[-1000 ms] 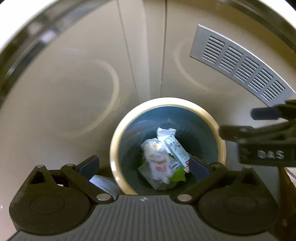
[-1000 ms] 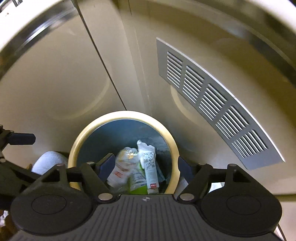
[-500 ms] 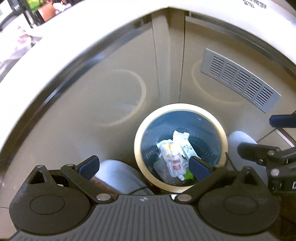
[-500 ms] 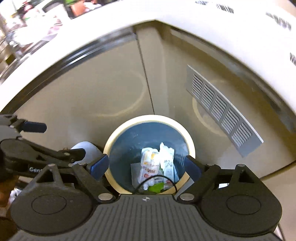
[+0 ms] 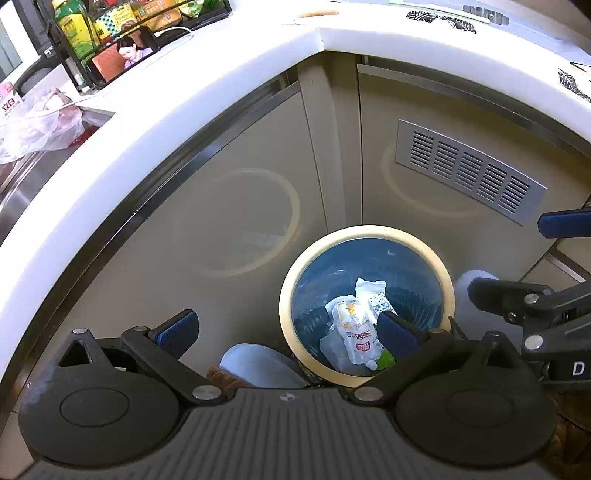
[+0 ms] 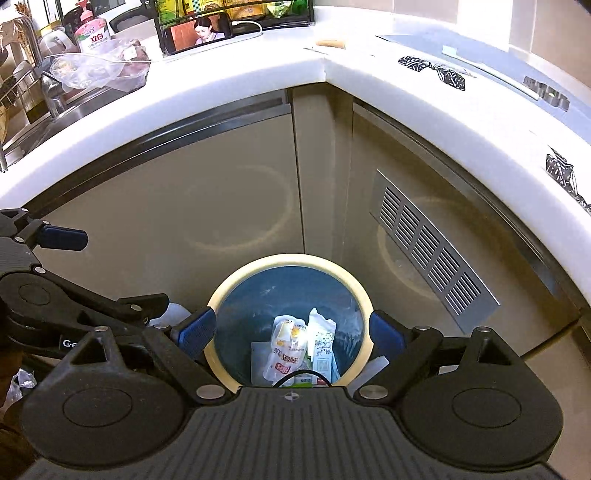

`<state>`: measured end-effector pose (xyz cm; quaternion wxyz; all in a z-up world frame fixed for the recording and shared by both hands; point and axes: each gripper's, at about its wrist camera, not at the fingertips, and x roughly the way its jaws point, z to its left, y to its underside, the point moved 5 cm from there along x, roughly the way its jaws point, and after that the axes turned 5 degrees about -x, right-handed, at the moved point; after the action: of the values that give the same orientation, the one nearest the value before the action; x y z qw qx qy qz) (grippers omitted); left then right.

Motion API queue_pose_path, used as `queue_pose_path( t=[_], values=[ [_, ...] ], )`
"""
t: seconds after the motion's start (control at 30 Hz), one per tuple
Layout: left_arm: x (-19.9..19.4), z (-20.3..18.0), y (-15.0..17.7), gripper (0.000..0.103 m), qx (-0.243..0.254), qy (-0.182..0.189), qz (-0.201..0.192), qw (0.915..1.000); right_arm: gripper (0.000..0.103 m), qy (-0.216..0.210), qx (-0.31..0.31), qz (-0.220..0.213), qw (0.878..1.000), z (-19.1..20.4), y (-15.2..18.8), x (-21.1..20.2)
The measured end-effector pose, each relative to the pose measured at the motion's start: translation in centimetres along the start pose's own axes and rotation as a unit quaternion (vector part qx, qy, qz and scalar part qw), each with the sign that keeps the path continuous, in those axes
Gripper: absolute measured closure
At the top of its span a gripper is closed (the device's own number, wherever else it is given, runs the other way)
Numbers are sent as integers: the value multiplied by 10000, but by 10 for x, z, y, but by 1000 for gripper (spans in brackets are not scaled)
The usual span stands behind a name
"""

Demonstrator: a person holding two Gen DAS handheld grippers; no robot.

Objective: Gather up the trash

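A round bin with a cream rim [image 5: 369, 230] [image 6: 291, 258] stands on the floor in the cabinet corner. Inside it lie white snack pouches [image 5: 354, 334] [image 6: 291, 347] and a green scrap. My left gripper [image 5: 286, 328] hangs open above the bin's left edge, with nothing between its blue pads. Directly over the bin my right gripper [image 6: 291, 332] is open too, and nothing is held. Each gripper shows at the side of the other's view: the right gripper [image 5: 532, 258], the left gripper [image 6: 103, 269]. Crumpled black-and-white wrappers [image 6: 443, 74] lie on the right countertop.
The white countertop [image 6: 258, 70] wraps around the corner above beige cabinet doors and a grey vent grille [image 6: 428, 251]. At the left are a sink with a clear plastic bag [image 6: 96, 70], bottles and a phone showing a video [image 6: 199, 33]. Pale shoe-like shapes [image 5: 255, 363] flank the bin.
Both grippers have risen and drawn back from the bin, which now looks smaller. The countertop and its items have come into view. The right jaws have spread a little wider.
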<state>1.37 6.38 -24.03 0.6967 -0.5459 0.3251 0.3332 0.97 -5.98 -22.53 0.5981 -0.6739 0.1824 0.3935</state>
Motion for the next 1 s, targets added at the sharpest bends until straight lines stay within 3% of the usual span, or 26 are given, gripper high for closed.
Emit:
queue_pose_path(
  t=[1.0],
  values=[
    [4,3,5,1,-133,-4,79,9999,10,21,-27,112,9999,3,3,5]
  ],
)
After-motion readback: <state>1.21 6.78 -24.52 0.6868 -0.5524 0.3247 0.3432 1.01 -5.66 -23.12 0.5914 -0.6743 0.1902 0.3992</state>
